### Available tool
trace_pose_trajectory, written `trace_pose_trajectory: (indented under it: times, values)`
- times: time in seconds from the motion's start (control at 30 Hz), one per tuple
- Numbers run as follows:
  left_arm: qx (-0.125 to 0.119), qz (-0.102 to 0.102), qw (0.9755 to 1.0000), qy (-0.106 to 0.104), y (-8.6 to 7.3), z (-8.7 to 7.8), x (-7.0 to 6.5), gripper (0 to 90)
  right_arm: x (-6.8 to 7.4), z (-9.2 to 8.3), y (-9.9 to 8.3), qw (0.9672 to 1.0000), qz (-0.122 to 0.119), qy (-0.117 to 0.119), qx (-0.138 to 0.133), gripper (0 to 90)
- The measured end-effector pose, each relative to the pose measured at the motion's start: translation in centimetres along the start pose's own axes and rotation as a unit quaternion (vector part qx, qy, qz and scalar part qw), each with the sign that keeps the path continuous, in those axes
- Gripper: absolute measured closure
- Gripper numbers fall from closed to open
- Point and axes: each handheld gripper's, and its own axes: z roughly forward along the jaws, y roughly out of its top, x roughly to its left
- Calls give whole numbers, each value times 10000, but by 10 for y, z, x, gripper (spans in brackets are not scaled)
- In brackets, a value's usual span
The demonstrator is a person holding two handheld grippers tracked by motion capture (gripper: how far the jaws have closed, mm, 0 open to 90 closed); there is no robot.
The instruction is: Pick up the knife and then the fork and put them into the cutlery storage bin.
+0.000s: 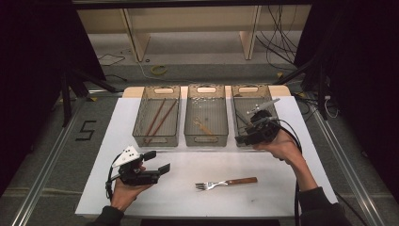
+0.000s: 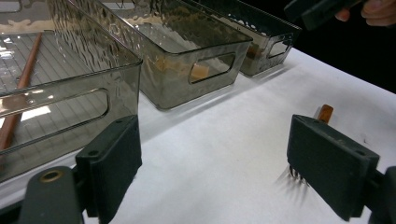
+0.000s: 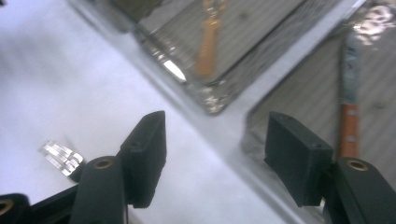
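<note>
The work looks like sorting cutlery into three clear bins: chopsticks (image 1: 157, 118) lie in the left bin (image 1: 156, 140), and the left gripper (image 1: 156, 161) waits over the white mat, jaws apart and empty. The fork (image 1: 226, 182) lies on the mat between the hands, unsorted. At the right bin (image 1: 236, 136), where a knife (image 3: 349, 93) lies, the right gripper (image 1: 244, 135) hangs with jaws apart and empty; next, I judge, one gripper must come down and clamp the fork's wooden handle.

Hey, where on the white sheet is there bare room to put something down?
Free: the white sheet right of the wooden-handled fork, and the strip between the fork and the three smoky plastic bins. Crowded: the near-left corner under the left gripper, and the right bin's front, where the right gripper hovers.
</note>
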Motion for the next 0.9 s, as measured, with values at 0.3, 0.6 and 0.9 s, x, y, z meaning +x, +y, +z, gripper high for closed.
trace_pose_trajectory:
  times: [0.3, 0.6, 0.9]
  values:
    - [2, 7, 10000, -1, 0, 0, 0, 170, 27, 9, -8, 9987, -396, 213, 234, 337]
    - [0, 11, 10000, -13, 0, 0, 0, 170, 40, 17, -9, 9966, -641, 334, 383, 331]
    - [0, 26, 10000, -10, 0, 0, 0, 170, 50, 25, -13, 9927, -864, 455, 703, 317]
